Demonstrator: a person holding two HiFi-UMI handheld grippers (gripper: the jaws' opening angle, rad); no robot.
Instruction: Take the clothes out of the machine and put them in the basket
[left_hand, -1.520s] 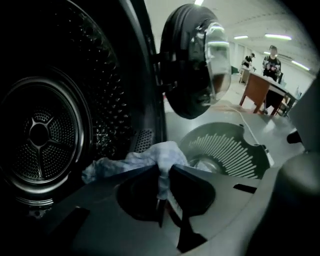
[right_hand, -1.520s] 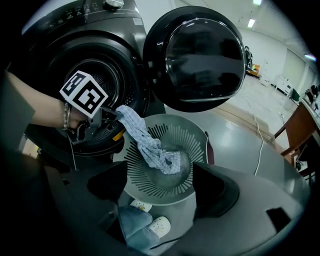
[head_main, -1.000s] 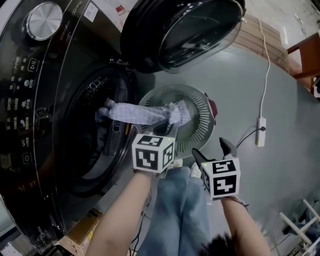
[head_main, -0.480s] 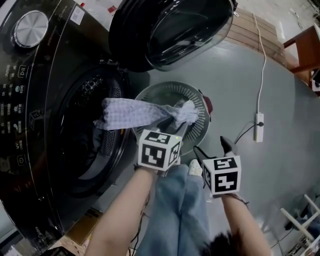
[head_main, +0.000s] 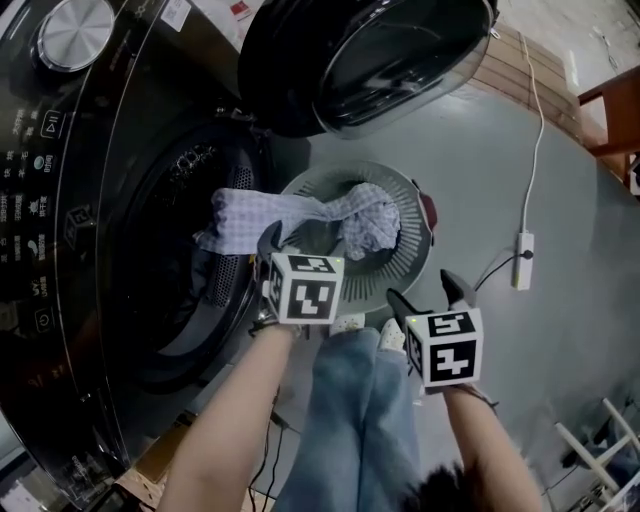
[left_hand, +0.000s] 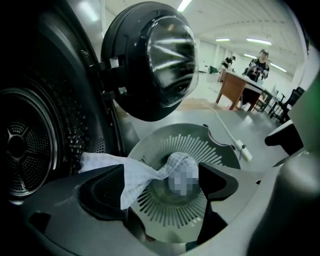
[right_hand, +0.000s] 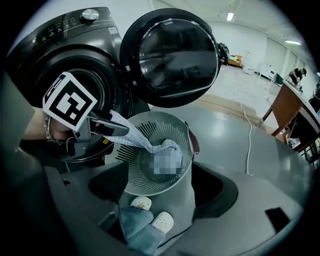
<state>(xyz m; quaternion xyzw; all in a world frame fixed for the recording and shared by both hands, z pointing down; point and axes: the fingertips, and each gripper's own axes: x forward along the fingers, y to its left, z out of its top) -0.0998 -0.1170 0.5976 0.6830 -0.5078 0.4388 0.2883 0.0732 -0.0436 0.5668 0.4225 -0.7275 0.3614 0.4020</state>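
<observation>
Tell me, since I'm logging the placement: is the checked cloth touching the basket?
Touching. The right gripper view shows the cloth with its bunched end lying on the basket floor.

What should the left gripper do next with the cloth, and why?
Probably regrip the checked cloth by the washer and pull it over. The left gripper's jaws have just been opening and press nothing; one end lies in the basket, the other on the washer's rim.

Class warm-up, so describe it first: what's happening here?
A person with a claw in each hand is emptying a washing machine into a grey slotted basket on the floor. The left claw has just been opening; a checked cloth lies loose between its jaws, one end bunched in the basket, the other at the machine's opening. The right claw hangs open, empty.
</observation>
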